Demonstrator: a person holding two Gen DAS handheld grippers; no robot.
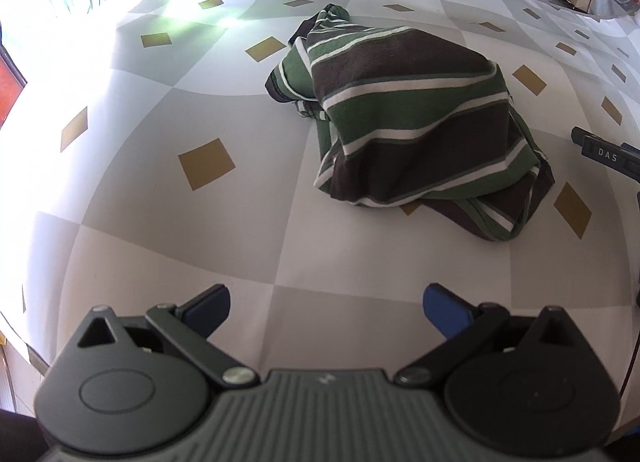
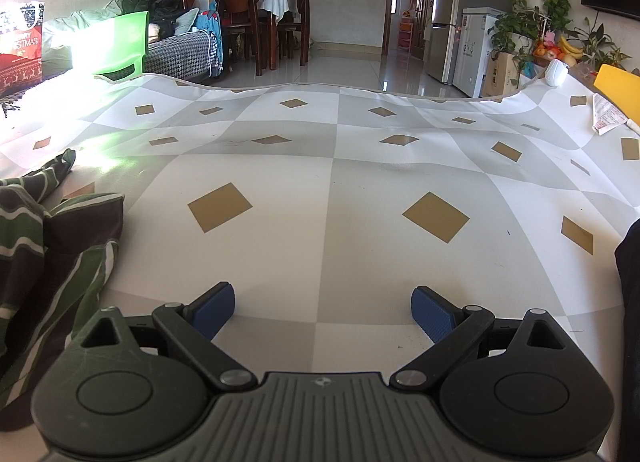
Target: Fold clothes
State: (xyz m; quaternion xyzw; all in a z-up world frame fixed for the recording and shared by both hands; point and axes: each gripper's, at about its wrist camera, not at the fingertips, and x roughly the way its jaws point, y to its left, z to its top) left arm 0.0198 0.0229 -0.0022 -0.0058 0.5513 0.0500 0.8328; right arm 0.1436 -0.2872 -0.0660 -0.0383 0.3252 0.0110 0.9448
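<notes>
A crumpled garment with green, dark brown and white stripes lies bunched in a heap on the checked tablecloth. My left gripper is open and empty, above the cloth, short of the heap and to its left. The garment also shows at the left edge of the right wrist view. My right gripper is open and empty over bare tablecloth, to the right of the garment. Part of the right gripper's body shows at the right edge of the left wrist view.
The tablecloth's far edge drops to a tiled floor. A paper packet and a yellow object lie at the far right. A green chair, sofa and dining chairs stand beyond. Bright glare washes out the far left.
</notes>
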